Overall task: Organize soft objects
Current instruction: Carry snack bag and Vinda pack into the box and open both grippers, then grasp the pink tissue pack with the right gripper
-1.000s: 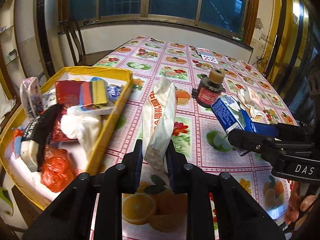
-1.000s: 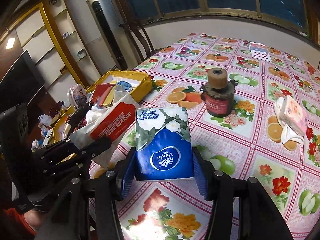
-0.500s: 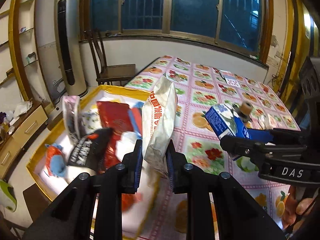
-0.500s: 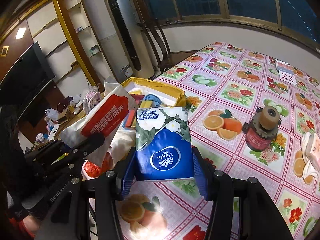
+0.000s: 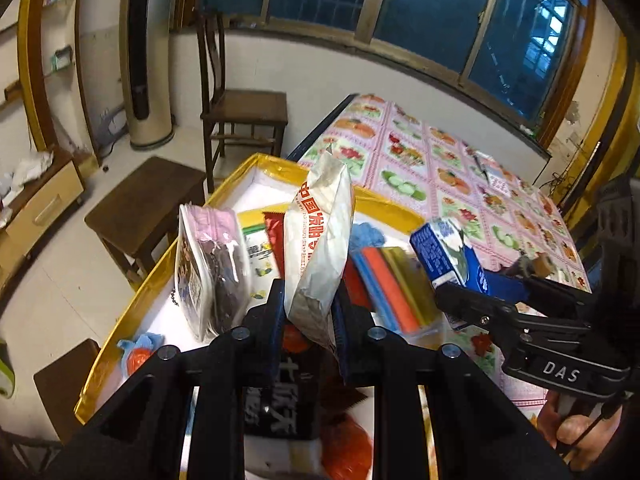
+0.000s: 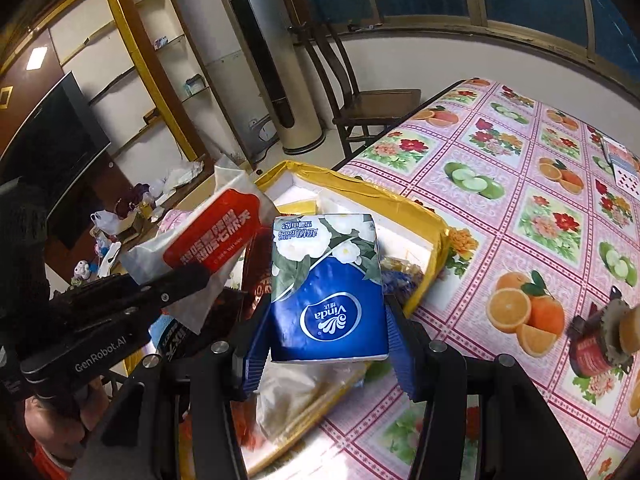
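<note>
Only our right wrist view shows the black television [image 6: 52,152]; our left gripper [image 5: 308,312] clamps the white-and-red wipes pack [image 5: 320,240], our right gripper [image 6: 326,344] the blue Vinda tissue pack [image 6: 326,288], above the yellow-rimmed tray [image 5: 264,160] beside the fruit-print tablecloth [image 6: 540,200].

Your right gripper [image 6: 326,344] clamps a blue Vinda tissue pack with white flowers [image 6: 326,288] above the yellow-rimmed box [image 6: 360,188]. On the left, your left gripper [image 6: 160,296] grips a white soft pack with a red label [image 6: 208,236]. A dark red-labelled jar [image 6: 600,344] stands on the fruit-patterned tablecloth [image 6: 540,220], far right.

Tray [image 6: 360,186] sits at the counter [image 6: 540,216] edge, centre frame, packets inside. Chair [image 6: 372,104] behind it. Jar [image 6: 596,344] on the counter, lower right. Stool [image 5: 148,200] left of the tray.
</note>
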